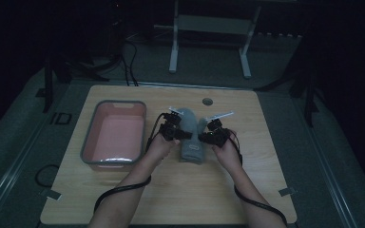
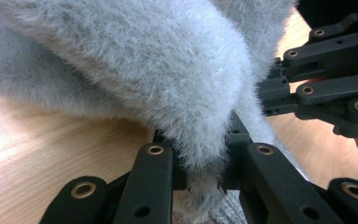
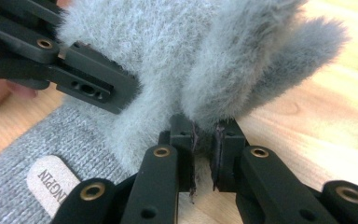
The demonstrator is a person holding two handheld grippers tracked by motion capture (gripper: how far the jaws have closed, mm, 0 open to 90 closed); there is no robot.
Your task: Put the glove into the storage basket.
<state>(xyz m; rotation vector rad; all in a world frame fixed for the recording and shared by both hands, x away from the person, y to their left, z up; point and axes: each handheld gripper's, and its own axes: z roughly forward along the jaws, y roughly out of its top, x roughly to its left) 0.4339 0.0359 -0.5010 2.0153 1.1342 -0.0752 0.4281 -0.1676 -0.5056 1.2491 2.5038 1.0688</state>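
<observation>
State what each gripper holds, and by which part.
Both hold the grey fuzzy mitten. The left gripper pinches its fluffy fabric on one side; the right gripper pinches the fluffy fabric on the other, near the thumb.

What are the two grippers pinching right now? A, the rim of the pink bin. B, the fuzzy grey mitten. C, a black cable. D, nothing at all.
B: the left gripper and the right gripper are each shut on the mitten; the bin sits apart.
</observation>
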